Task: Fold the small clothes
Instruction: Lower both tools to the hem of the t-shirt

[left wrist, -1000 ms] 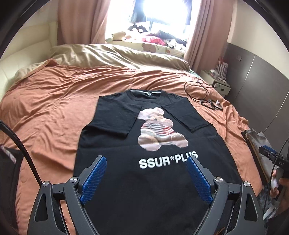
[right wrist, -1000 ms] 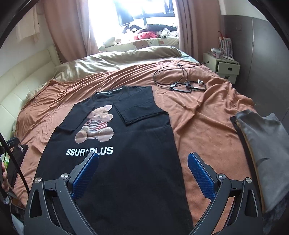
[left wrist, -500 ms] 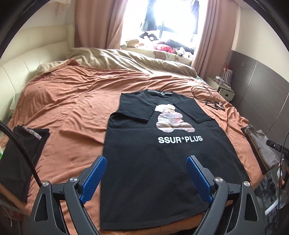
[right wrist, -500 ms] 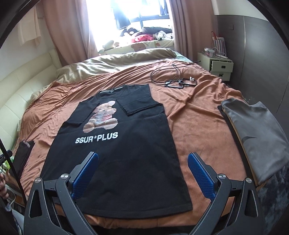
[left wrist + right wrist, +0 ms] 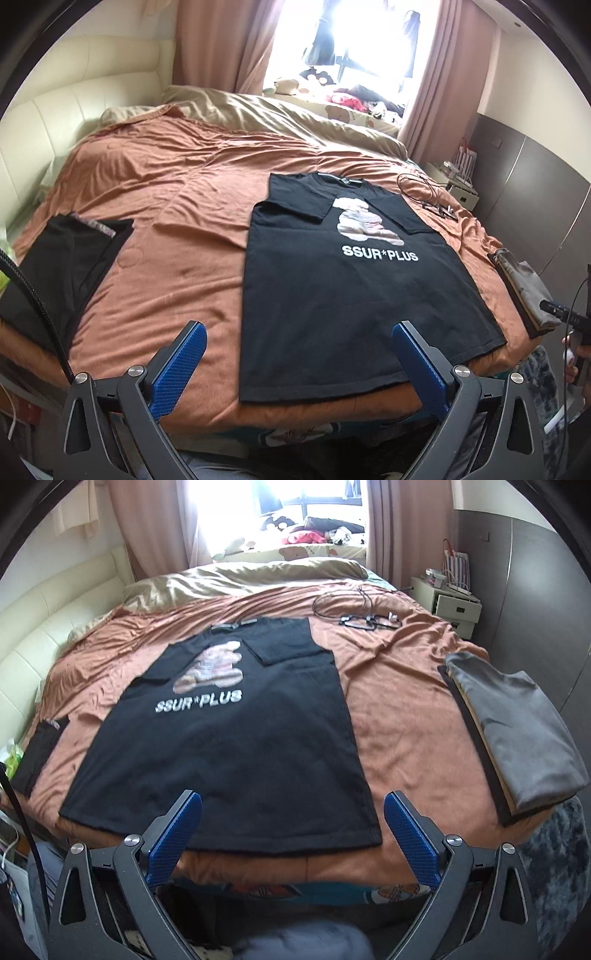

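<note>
So both tongs, left (image 5: 297,365) and right (image 5: 293,836), are backing away from the bed (image 5: 177,206), jaws wide apart and holding nothing. The black tee (image 5: 354,291) is lying flat on the blanket, sleeves already tucked in, hem near the edge. I'm guessing the lengthwise fold is coming next.

The window (image 5: 343,48) is blown out to white — nothing beyond it reads. The shirt's (image 5: 229,738) print blurs in the right view. The black pile (image 5: 55,266) and grey pile (image 5: 524,734) run past the bed's edge — cut off.
</note>
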`<state>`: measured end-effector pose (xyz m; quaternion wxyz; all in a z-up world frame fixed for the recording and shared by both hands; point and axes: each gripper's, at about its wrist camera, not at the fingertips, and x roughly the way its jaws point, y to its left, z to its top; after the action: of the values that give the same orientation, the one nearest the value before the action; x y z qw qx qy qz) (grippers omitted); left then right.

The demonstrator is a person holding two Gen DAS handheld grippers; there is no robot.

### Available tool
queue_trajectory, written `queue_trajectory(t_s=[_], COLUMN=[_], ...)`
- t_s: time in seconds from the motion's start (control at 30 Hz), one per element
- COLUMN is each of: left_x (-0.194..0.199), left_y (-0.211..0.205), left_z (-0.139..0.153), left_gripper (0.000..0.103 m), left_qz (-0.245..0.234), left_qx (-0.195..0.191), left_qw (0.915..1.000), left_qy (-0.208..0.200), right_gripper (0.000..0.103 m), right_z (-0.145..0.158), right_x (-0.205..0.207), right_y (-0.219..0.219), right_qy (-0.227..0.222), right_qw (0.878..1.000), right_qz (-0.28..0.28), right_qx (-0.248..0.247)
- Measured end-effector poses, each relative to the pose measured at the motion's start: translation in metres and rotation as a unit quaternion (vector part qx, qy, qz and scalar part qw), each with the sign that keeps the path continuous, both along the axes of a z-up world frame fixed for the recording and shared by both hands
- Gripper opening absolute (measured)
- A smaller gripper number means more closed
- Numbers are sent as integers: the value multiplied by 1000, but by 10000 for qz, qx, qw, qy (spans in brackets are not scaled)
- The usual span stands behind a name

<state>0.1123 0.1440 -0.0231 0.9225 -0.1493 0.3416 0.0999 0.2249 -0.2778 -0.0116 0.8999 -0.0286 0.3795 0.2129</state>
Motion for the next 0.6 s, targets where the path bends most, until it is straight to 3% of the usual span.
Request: queue_trajectory(t_s=[0.23,0.53,0.6], left_x=[-24,-26,-22], left_y=[12,37,43], left_z=[-24,-65,-74], left_gripper=[101,101,96], left_qz=[64,137,144], left_qx=[66,-314,-417], left_qw=[9999,9990,9984], left_qy=[128,298,340], right_gripper=[99,99,99], right_z=[-22,-47,-51], right_x=[6,28,32], right_y=[-8,-1,1], right_qy=[262,456,458], right_qw=[9992,9975,9973], right_qz=[-73,-225,-204], right_qx=[301,486,535])
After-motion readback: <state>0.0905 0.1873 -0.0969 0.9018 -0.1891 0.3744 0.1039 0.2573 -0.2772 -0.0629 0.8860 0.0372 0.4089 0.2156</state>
